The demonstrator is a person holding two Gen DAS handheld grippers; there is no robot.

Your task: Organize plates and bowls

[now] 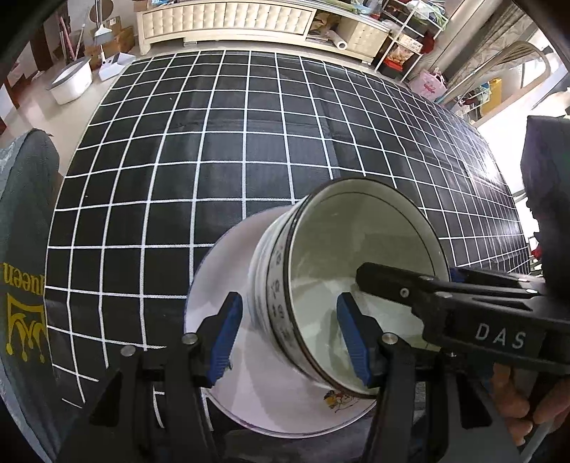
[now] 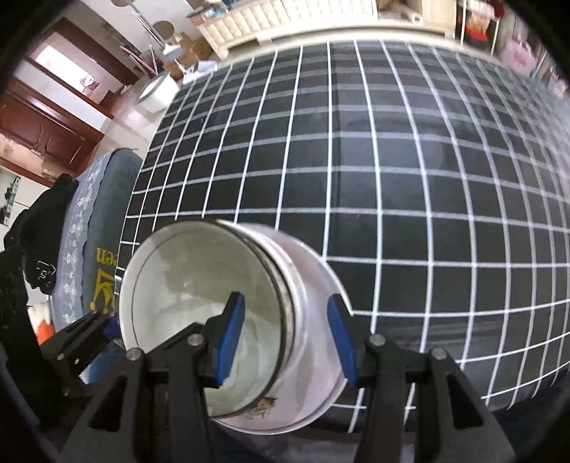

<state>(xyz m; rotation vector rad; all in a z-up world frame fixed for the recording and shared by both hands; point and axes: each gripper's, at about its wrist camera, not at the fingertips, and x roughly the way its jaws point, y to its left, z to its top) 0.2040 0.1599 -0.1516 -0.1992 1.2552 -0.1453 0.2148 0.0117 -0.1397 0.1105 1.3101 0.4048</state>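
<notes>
A white bowl [image 1: 356,242] with a dark rim and blue marks on its outside sits nested in another bowl on a white plate [image 1: 228,270] bearing a small colourful motif. My left gripper [image 1: 288,338] straddles the bowl's near-left wall, one blue pad inside and one outside, both clear of the wall. My right gripper [image 2: 285,338] straddles the opposite wall the same way, and its pads also stand apart from it. In the left wrist view the right gripper [image 1: 406,276] comes in from the right. In the right wrist view the bowl [image 2: 199,277], the plate [image 2: 320,285] and the left gripper [image 2: 110,320] appear at lower left.
A black cloth with a white grid [image 1: 249,142] covers the table. A chair back in a grey cover with a gold crown [image 1: 25,285] stands at the left edge. A hand [image 1: 516,402] holds the right gripper. A white bin [image 1: 71,80] and a cabinet [image 1: 228,21] lie beyond.
</notes>
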